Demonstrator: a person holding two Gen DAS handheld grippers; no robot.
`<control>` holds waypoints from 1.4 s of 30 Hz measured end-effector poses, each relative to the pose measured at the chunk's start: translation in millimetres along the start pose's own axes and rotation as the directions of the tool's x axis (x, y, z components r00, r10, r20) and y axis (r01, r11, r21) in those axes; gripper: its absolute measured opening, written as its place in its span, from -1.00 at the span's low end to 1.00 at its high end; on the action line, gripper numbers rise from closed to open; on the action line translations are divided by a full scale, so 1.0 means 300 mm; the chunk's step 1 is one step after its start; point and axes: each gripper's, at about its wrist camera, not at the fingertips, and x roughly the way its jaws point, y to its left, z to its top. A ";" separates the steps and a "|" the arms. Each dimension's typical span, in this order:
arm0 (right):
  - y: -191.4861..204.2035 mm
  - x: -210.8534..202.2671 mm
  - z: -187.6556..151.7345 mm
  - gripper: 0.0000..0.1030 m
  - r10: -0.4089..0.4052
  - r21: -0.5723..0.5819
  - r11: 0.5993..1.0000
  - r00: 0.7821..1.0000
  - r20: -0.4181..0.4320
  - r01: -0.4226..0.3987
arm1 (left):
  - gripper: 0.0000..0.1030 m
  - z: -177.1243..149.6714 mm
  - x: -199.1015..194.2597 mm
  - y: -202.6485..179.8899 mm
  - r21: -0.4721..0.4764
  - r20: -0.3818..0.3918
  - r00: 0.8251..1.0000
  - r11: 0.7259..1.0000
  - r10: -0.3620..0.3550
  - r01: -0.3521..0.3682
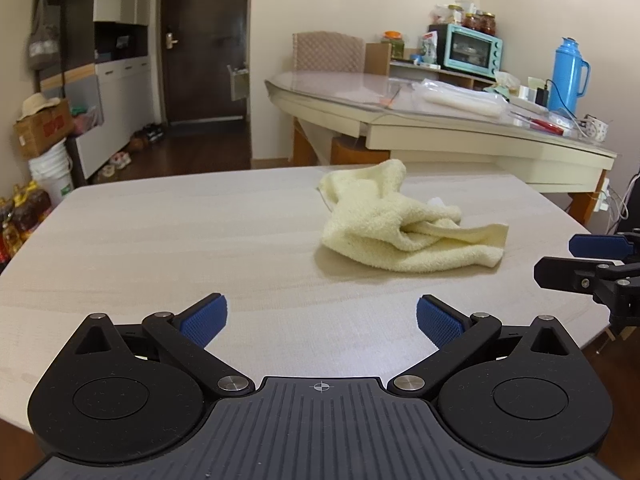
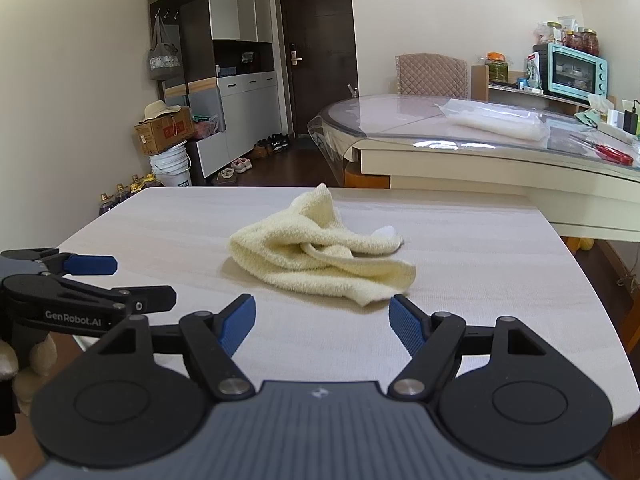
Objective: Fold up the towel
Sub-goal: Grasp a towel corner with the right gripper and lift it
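Pale yellow terry-cloth towel [image 1: 404, 224] lies crumpled in a loose heap on the light wood-grain table [image 1: 160, 240], roughly mid-table, ahead of both claws and touching neither. Not folded: layers bunched, one flat hemmed edge sticking out toward the right side in the left wrist view, a small white tag or bit of cloth at the back of the heap, can't tell which.

Left claw [image 1: 322, 316] released, blue pads spread wide, hovering over bare table short of the towel. Right claw [image 2: 322, 320] also released, pads wide apart, its right pad just beside the towel's near corner [image 2: 368, 298].

Handling, as a judgement: soft, limp, light; no stiffness, so it will sag and drape from any pinch point. Terry pile should grip well against the ribbed pads, low slip risk. Not fragile. Best holds look like the exposed hemmed edge and the near corner, one claw each, pinching a single layer. Grabbing the thick middle bunch would likely lift the whole wad.
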 end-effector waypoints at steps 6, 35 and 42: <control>-0.033 0.088 0.059 0.48 0.000 -0.009 1.000 1.000 -0.011 0.000 | 1.00 0.045 0.053 0.028 0.010 0.003 1.000 1.000 0.004 -0.004; -0.183 0.478 0.153 -0.80 -0.011 -0.007 1.000 0.993 -0.114 0.011 | 1.00 0.142 0.231 0.071 0.051 -0.048 0.999 0.999 -0.004 0.006; -0.088 0.304 0.242 -0.83 0.070 -0.056 0.996 0.995 0.068 -0.066 | 1.00 0.139 0.169 0.139 0.042 -0.015 0.999 0.998 0.045 -0.044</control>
